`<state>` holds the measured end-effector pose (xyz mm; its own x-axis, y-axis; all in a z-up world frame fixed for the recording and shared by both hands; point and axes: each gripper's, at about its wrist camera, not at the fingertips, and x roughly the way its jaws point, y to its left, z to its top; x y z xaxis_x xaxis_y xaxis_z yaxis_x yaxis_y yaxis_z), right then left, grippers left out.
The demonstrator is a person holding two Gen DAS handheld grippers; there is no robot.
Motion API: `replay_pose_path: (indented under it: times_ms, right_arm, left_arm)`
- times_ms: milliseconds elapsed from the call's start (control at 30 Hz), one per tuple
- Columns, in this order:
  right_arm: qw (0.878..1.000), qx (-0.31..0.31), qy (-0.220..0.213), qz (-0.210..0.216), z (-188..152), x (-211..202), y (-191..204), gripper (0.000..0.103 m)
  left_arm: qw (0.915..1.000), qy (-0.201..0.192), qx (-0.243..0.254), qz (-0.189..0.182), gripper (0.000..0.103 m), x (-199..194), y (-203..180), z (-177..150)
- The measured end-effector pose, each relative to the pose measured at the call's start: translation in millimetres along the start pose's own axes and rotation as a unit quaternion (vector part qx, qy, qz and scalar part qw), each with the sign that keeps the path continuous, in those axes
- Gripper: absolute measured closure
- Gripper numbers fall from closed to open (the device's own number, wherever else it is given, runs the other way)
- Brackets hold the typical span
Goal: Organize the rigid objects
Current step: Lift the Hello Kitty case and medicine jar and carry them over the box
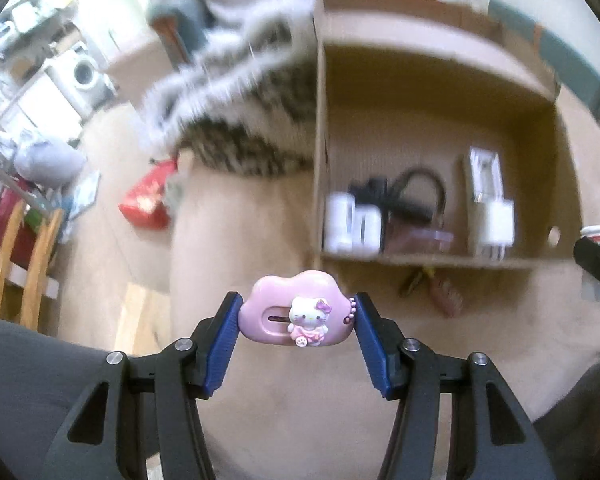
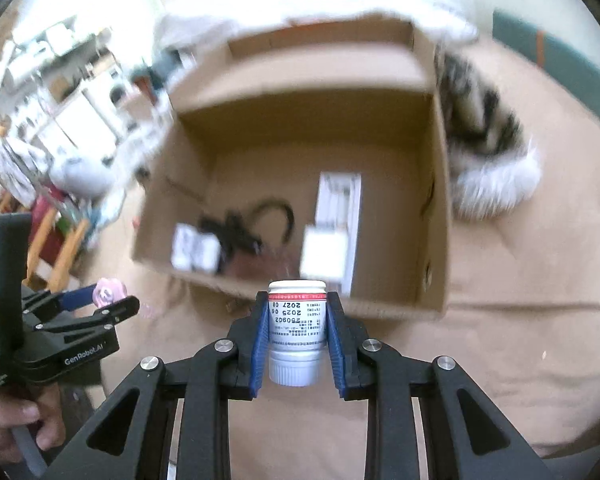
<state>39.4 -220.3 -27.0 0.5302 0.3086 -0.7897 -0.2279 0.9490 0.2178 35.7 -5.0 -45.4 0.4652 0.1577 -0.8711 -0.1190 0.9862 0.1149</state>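
The left hand-held gripper (image 1: 296, 322) is clamped on a pink cloud-shaped charm (image 1: 294, 312), its pads pressing only the two narrow ends; the glossy, rounded shell looks likely to pivot or squirt out if the squeeze eases or the wrist tips sharply. A short bead chain (image 1: 350, 312) hangs at the charm's right end against the pad, and it may snag there on release, dragging the charm sideways. Ahead and to the right of this gripper sits the open box (image 1: 320, 140), with small white items, a black cable (image 1: 416, 192) and a white carton already lying on its floor. Its near wall stands between the charm and that floor, so a low approach would likely knock the rim and shove the box across the beige surface. Just before that wall lies a small tool (image 1: 428, 284), too blurred to name, which a dropped charm could land on. The right hand-held gripper (image 2: 296, 326) is closed on a white bottle (image 2: 297, 332), held with its ribbed cap toward the camera and its base pointing at the box. The pads grip the smooth label, so the bottle might slide forward if tilted down. Directly ahead of it the carton (image 2: 336, 224) and cable (image 2: 272, 220) crowd the floor; a bottle let go from height would probably roll or tumble onto them. With both grippers heading for one opening, they could collide over the rim. To the far right a furry striped thing (image 2: 488, 140) lies against the box wall, and I cannot tell what it is.
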Motion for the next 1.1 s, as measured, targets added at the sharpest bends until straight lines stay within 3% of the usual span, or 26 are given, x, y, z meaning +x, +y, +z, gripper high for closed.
replay_pose_path:
  times_ms: [267,533,867,1033,1100]
  right_arm:
    - [0.999,0.010,-0.050,-0.005,27,-7,-9,0.075]
    - [0.995,0.002,-0.096,-0.012,65,-25,-12,0.075]
    - [0.996,-0.008,-0.083,-0.014,110,9,-21,0.075]
    - [0.998,0.003,-0.058,-0.006,108,41,-32,0.075]
    - [0.999,0.006,-0.042,-0.003,103,52,-34,0.075]
  left_arm:
    - [0.9967,-0.079,0.010,0.013,0.050,-36,-4,46]
    - [0.9936,-0.112,0.009,0.003,0.050,-42,-9,94]
    - [0.9941,-0.107,0.012,-0.010,0.050,-13,-30,138]
    - [0.9959,-0.080,0.042,-0.005,0.050,29,-46,131]
    - [0.9972,-0.059,0.038,-0.028,0.050,49,-47,123]
